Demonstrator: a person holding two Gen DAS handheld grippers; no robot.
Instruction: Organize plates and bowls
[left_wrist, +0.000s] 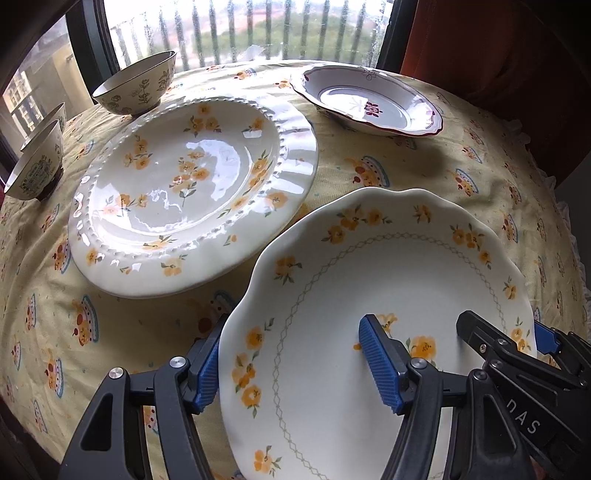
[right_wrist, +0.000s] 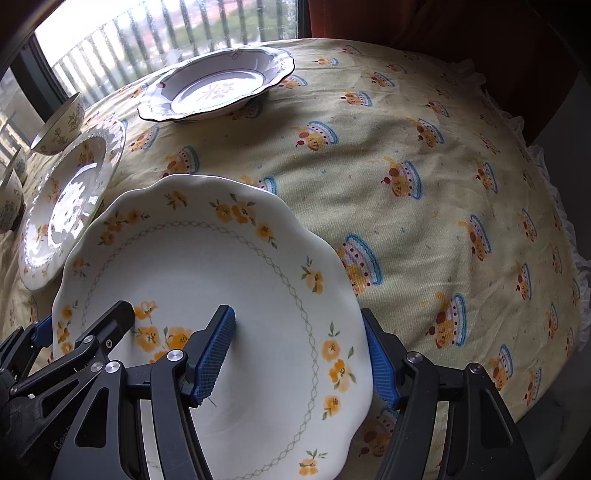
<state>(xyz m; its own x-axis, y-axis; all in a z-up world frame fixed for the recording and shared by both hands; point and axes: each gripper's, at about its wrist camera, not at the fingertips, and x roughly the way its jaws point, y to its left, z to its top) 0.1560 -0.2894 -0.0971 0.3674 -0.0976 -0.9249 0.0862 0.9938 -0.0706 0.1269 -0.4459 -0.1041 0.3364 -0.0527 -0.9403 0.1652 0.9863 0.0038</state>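
White glazed china fills the lower part of both wrist views: a scalloped plate with orange flowers and a thin grey diamond-chain ring, tilted above the yellow tablecloth printed with cupcakes. The left gripper straddles the plate's left rim at the bottom of the left wrist view, one blue ribbed pad under the edge, the other over the plate's face; the jaws stand about half open, and I cannot tell whether the pads press the china. The right gripper straddles the opposite rim at the bottom of the right wrist view in the same way, with the same doubt.

In the left wrist view, a larger glossy cream plate with a beaded rim and orange flowers lies flat at centre left, just beside the held plate. A white deep dish with a dark red wavy edge sits at upper right. A cream bowl with green leaf sprigs stands at upper left, and two more bowls sit at the left edge.
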